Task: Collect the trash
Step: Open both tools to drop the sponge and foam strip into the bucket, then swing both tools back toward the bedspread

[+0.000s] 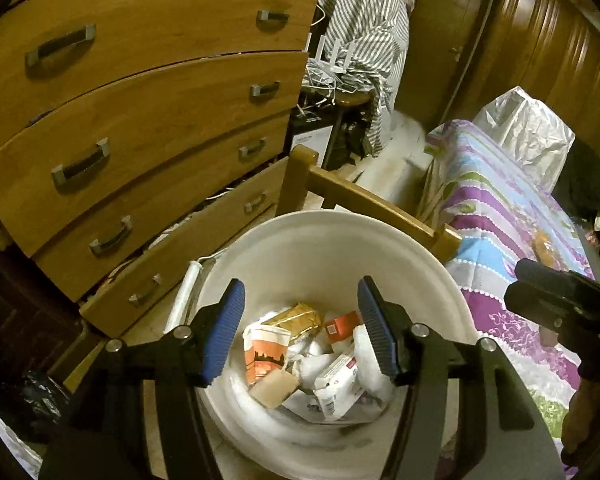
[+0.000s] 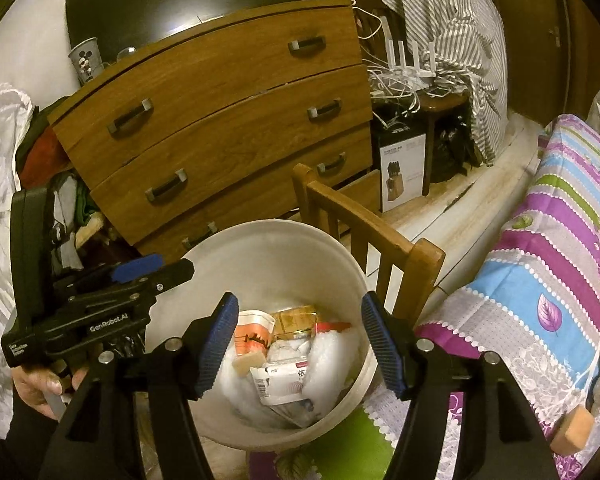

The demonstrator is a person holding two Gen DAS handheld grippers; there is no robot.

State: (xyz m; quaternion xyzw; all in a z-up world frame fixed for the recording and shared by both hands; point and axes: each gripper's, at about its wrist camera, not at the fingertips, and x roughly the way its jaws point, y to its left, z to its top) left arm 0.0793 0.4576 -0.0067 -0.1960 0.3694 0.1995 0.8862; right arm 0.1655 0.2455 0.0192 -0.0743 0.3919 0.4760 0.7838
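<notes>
1. We're at the drop-off step: both grippers hang over the white bin (image 1: 332,248), trash already inside.
2. Left gripper (image 1: 300,328): jaws apart, nothing btwn them.
3. Right gripper (image 2: 298,344): jaws apart, empty too.
4. Next, we judge: fetch more trash. The tan block (image 2: 572,430) on the bedspread (image 2: 540,280) is prob a candidate, w/ right gripper nearest.
</notes>
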